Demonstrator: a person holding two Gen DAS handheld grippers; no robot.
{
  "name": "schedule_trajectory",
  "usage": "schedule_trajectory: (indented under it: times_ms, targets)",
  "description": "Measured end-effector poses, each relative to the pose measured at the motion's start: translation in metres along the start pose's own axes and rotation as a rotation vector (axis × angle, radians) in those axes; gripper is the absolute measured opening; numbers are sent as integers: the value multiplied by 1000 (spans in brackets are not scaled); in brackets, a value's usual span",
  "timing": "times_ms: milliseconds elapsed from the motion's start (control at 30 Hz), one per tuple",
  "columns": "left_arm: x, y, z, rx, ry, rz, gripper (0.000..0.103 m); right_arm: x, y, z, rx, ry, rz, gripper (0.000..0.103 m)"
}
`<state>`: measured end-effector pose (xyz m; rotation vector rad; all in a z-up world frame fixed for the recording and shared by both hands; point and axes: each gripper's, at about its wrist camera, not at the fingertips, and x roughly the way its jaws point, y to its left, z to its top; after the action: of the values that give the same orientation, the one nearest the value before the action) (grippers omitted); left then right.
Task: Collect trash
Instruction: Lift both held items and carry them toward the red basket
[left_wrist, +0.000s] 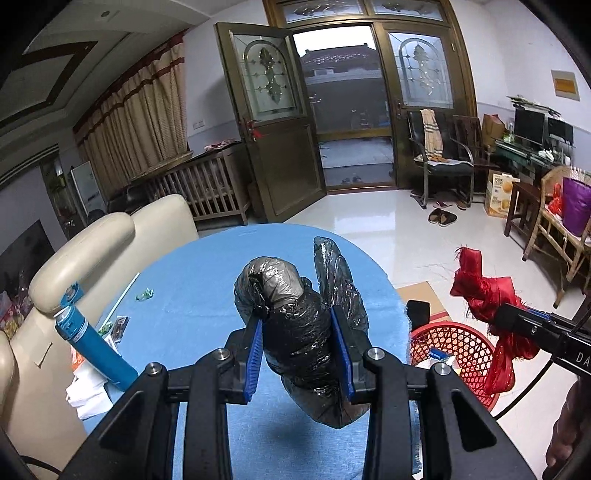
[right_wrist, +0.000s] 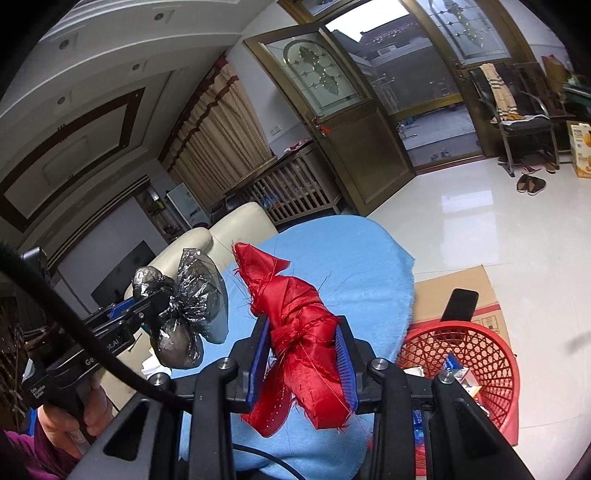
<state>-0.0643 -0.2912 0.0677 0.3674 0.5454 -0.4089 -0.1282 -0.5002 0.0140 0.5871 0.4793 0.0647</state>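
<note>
At the far left of the left wrist view, a cream chair back (left_wrist: 92, 251) stands against the edge of the table (left_wrist: 207, 280), which is covered in a blue cloth. On the table's left side a blue bottle (left_wrist: 94, 343) lies tilted over some white paper (left_wrist: 86, 395), with small wrappers (left_wrist: 144, 294) and a thin white stick (left_wrist: 123, 299) scattered near it.

In the middle, the left claw (left_wrist: 301, 354) is clamped on a crumpled black plastic bag (left_wrist: 295, 332); its blue pads press both sides of the bundle, which is held clear above the table. The bag's knotted top bulges up past the fingers and a loose flap sticks up on the right.

Further right, beside the table's edge, a red mesh basket (left_wrist: 469, 354) sits on the floor by a flattened cardboard sheet (left_wrist: 424, 295), with some white and blue scraps already inside. A dark phone-like object (left_wrist: 417, 314) stands upright behind the basket's rim.

At the right, the right claw (right_wrist: 303, 363) grips a knotted red cloth (right_wrist: 299, 332) between its blue pads; frayed threads stick out from it. In the right wrist view this bundle hangs over the blue table, with the basket just to its right. The person's hand (right_wrist: 74, 421) shows at the lower left of that view, holding the left claw's handle.
</note>
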Motion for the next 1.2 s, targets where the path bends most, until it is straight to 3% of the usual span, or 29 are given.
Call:
schedule_trajectory:
  times_ms: [1200]
  targets:
    - [3, -24, 7, 90, 18, -37, 36, -34, -11, 9, 54, -27, -25, 36]
